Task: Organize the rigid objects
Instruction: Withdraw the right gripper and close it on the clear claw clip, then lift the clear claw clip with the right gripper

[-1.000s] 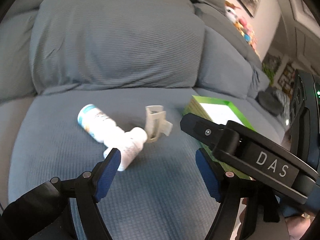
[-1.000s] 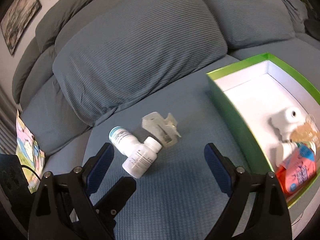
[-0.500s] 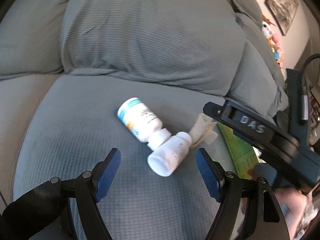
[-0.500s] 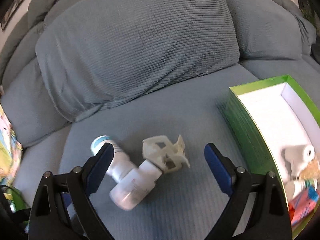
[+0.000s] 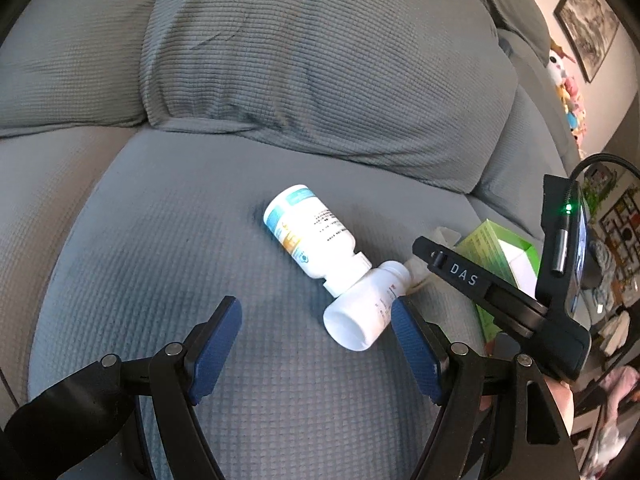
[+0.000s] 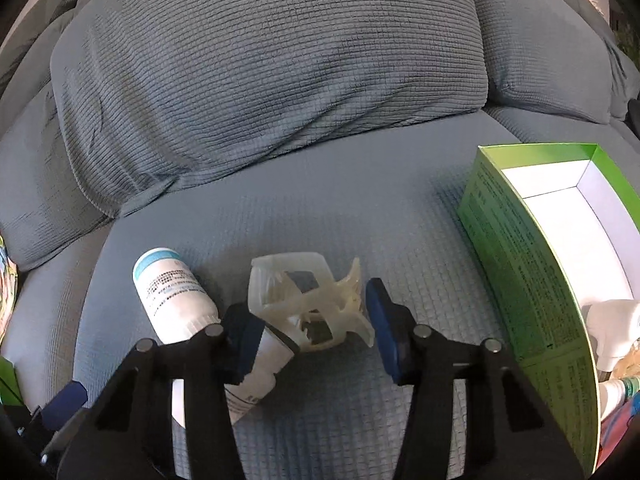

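Two white pill bottles lie touching on the grey sofa seat: one with a blue-banded label (image 5: 308, 236) (image 6: 170, 292) and a plainer one (image 5: 366, 308) (image 6: 260, 372). A translucent cream hair claw clip (image 6: 308, 308) lies beside them. My right gripper (image 6: 312, 334) is open, its blue pads either side of the clip, partly closed in. My left gripper (image 5: 316, 344) is open and empty, low over the seat, the plain bottle by its right pad. The right gripper's body (image 5: 500, 292) shows in the left wrist view.
A green box with a white inside (image 6: 516, 248) (image 5: 496, 248) stands on the seat at the right and holds several items, among them white bottles (image 6: 612, 320). Large grey back cushions (image 6: 272, 72) rise behind the seat.
My right gripper has moved down and forward to the clip, and its jaws have narrowed around it. My left gripper has shifted so the bottles sit further right in its view.
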Motion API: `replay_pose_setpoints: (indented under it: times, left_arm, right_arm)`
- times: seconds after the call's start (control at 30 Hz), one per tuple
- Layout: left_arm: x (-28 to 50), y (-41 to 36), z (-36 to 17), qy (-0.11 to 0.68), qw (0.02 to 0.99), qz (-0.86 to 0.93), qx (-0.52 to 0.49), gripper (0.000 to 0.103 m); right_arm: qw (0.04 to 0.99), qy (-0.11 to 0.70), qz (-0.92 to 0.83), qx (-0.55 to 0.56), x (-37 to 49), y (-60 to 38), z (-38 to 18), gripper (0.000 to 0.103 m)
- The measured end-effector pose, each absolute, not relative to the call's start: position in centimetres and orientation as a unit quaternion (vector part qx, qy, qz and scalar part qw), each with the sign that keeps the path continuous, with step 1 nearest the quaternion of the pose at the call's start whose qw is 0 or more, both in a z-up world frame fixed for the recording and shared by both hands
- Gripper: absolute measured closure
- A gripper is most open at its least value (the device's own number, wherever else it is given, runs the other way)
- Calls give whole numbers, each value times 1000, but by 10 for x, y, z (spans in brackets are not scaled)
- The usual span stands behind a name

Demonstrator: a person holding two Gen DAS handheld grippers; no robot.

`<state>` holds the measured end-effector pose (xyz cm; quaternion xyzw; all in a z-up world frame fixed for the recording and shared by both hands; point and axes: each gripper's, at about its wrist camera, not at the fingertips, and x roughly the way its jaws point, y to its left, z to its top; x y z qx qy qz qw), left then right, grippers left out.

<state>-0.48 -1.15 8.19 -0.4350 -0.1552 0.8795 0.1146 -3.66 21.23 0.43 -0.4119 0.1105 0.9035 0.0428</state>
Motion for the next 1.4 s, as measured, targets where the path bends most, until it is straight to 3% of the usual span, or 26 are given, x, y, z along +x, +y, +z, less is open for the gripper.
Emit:
replay_pose_setpoints:
  times: [0.37,0.63,0.93,1.1,1.2,1.4]
  left_arm:
    - [8,-8,85,-151,110,880,-437,25]
    - [18,-15,84,-162,95,880,-437,25]
    - [19,-4,78,-154,93,874,-451,25]
    - [17,8,74,-153,109,869,-458,25]
    - [16,17,71,-140,116,866,-466,25]
    - [15,40,65,-123,152,852,-485,25]
  right_arm:
    - [4,165,916,-365,14,228,36,56]
    - [-76,178,884,-426,34,213,23,57]
    - [-58,123,872,-470,39,204,12,54]
    - [-22,130,879,-458,41,216,12,30]
    - [-6,173,881,-440,46,236,16,25]
    - [4,217,891,-400,48,257,20,24]
